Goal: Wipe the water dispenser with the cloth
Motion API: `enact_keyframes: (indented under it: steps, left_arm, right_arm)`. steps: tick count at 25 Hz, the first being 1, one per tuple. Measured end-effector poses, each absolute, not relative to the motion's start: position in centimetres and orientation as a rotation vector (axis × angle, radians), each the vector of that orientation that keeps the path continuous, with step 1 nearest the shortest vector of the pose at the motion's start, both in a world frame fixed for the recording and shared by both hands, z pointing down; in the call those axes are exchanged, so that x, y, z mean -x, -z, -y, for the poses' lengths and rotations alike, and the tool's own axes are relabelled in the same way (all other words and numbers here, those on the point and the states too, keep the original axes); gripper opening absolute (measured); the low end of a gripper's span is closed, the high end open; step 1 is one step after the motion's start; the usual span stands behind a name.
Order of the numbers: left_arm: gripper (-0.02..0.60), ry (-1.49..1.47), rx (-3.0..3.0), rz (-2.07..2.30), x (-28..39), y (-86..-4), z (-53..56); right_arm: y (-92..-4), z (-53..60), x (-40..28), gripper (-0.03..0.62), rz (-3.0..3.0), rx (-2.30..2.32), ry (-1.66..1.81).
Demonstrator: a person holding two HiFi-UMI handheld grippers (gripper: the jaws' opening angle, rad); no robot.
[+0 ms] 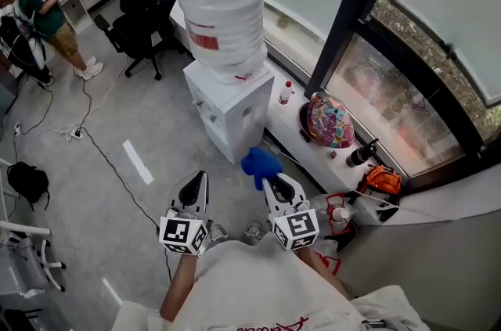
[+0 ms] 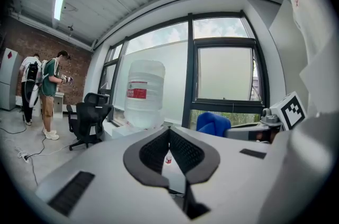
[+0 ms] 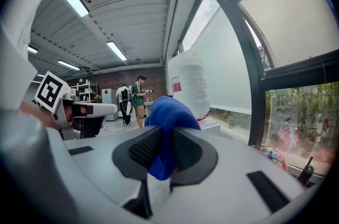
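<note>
The right gripper (image 1: 270,181) is pinching the blue cloth (image 1: 261,163) between its jaws. In the right gripper view the pads (image 3: 145,148) are pressing on the fabric from both sides. The cloth (image 3: 169,114) is bulging above the tips and hanging down below them.

The left gripper (image 1: 197,181) is showing its jaws pressed together at the tips, with nothing between them. In the left gripper view only a thin gap is showing lower down, between the pads (image 2: 154,151).

The person is holding both grippers side by side, close to the chest. The jaws are pointing forward and slightly up, toward the dispenser (image 1: 231,106).

The white dispenser is standing on the floor (image 1: 94,188) ahead of the grippers, just beside the low window ledge (image 1: 293,122). A large bottle (image 1: 221,8) wrapped in clear plastic is sitting on top of it. The cloth is hanging in the air short of the dispenser, not touching it.

Farther back, a black chair (image 1: 145,20) is standing on the floor and another person (image 1: 47,8) is standing by the brick wall.
</note>
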State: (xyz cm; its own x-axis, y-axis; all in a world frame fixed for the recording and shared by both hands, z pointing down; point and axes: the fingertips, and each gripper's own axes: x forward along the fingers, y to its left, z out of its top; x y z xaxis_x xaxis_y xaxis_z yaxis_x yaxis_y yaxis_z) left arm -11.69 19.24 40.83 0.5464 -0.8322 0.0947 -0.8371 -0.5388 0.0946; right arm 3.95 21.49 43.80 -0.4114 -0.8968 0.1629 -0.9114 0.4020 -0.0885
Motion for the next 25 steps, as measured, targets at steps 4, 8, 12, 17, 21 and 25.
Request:
enact_keyframes:
  steps: [4,8,12,17,21,25]
  left_arm:
    - [0.012,-0.056,-2.623,1.468,10.9,-41.4,-19.4]
    - [0.012,-0.085,-2.6,1.474,10.3,-42.7,-19.1]
    - [0.012,-0.092,-2.597,1.469,9.5,-43.0,-18.0]
    - [0.011,-0.09,-2.597,1.46,9.6,-43.3,-15.8]
    - [0.012,-0.087,-2.592,1.454,10.3,-43.6,-13.3]
    - [0.012,-0.072,-2.589,1.45,11.3,-43.6,-9.7]
  right_arm:
    - [-44.6,-21.8,-5.3,0.064,2.55,-1.62,-0.258]
    - [-45.4,-21.5,-6.4,0.064,2.547,-1.607,-0.281]
    - [-46.1,-20.6,-7.1,0.064,2.545,-1.607,-0.31]
    - [-46.1,-18.2,-6.4,0.064,2.555,-1.599,-0.305]
    - [-46.0,-15.6,-5.3,0.064,2.561,-1.592,-0.297]
    - [-46.1,-12.1,-4.0,0.064,2.558,-1.581,-0.29]
